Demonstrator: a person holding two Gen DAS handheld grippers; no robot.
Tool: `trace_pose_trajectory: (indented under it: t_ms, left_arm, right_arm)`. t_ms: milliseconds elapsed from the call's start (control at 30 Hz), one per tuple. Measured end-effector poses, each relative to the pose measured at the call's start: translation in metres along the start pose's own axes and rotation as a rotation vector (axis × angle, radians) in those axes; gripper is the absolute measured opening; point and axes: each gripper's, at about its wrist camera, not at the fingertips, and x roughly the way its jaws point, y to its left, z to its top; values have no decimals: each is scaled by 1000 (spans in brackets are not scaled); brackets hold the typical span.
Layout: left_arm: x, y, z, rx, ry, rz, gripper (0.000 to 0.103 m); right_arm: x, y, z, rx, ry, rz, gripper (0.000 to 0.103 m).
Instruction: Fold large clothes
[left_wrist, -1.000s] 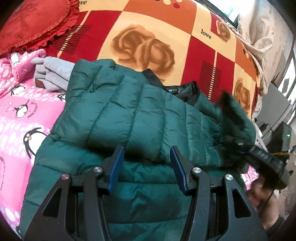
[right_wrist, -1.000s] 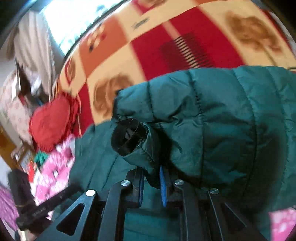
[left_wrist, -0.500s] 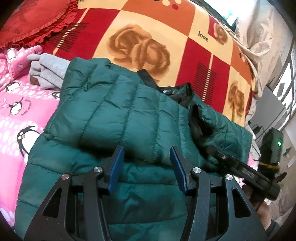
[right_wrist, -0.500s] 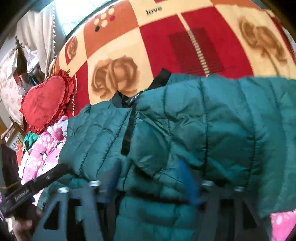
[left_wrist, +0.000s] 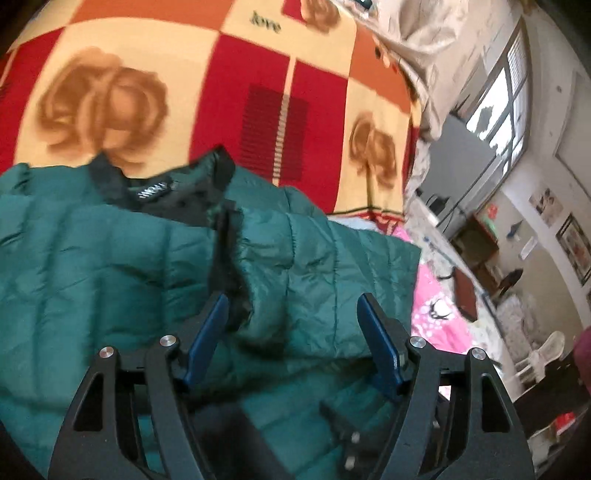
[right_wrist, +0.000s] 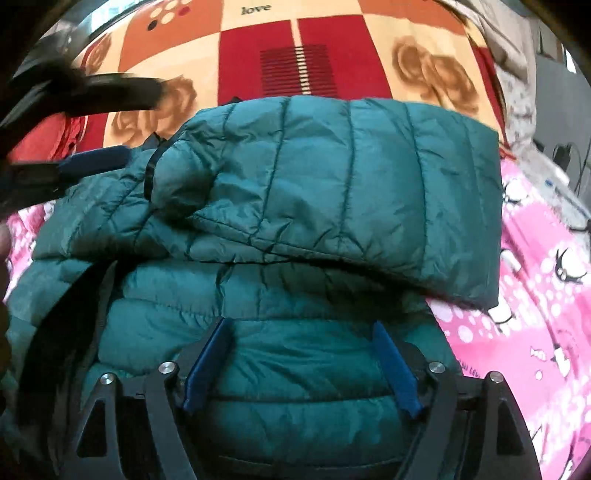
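Observation:
A dark green quilted puffer jacket (right_wrist: 303, 206) lies on the bed, and it also shows in the left wrist view (left_wrist: 110, 266). Both sleeves are folded across its body. The right sleeve (right_wrist: 351, 177) lies flat over the chest, its black-lined cuff (left_wrist: 229, 266) near the black collar (left_wrist: 162, 188). My left gripper (left_wrist: 291, 332) is open and empty, hovering over the sleeve by the cuff. It also shows, blurred, at the left of the right wrist view (right_wrist: 85, 162). My right gripper (right_wrist: 301, 365) is open and empty above the jacket's lower body.
The jacket lies partly on a red, orange and cream rose-patterned blanket (left_wrist: 207, 85) and partly on a pink penguin-print sheet (right_wrist: 535, 295). A red cushion (right_wrist: 44, 136) sits at far left. Beyond the bed's right edge stand room furniture and a window (left_wrist: 498, 110).
My right gripper let go of the sleeve cuff, opened and drew back toward the jacket's lower body. The sleeve now lies folded across the chest. My left gripper swung right toward the cuff.

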Motion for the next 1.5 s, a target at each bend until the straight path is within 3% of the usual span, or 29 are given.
trace_pose_trajectory:
  t_ms: [200,333,400,433,467,567,800,900,1067,1167,1333,1467,1500]
  left_arm:
    - [46,19,-2,-69,61,46,72]
    - [54,24,-7,-83,40,41,71]
    - [54,23,-8,-75,19,52,51]
    - [54,25,-10,-80,9,48,31]
    - [53,27,-13,-88,2,37,18]
    - [47,33,-17,-103,-37,49,13]
    - [-11,52,-17,-180,-171,82,11]
    - [-51,70,-19,-206,-253,147,11]
    - [-104,123,-33,-343,-368,271,11]
    - [-118,149,-43,-393,-393,352,11]
    - [-112,156,-51,-421,-365,367,12]
    - [-120,157,-56,-453,-384,352,35]
    - [-125,156,-56,-471,-403,359,36]
  right_arm:
    - [2,1,0,23,-18,19,84]
    - [1,3,-1,18,-32,6,85]
    - [1,4,-1,18,-35,4,86]
    - [0,4,-1,19,-36,4,87]
    - [0,4,-1,20,-38,5,87]
    - [0,4,-2,21,-40,5,88]
    - [1,3,-2,20,-39,4,89]
    - [2,3,-2,23,-36,5,95]
    - [5,1,-1,32,-18,-1,102]
    - [7,-1,0,34,-5,-1,102]
    - [9,0,0,28,20,-4,102]
    - [10,4,1,3,33,-27,102]
    - [10,3,1,5,36,-24,103]
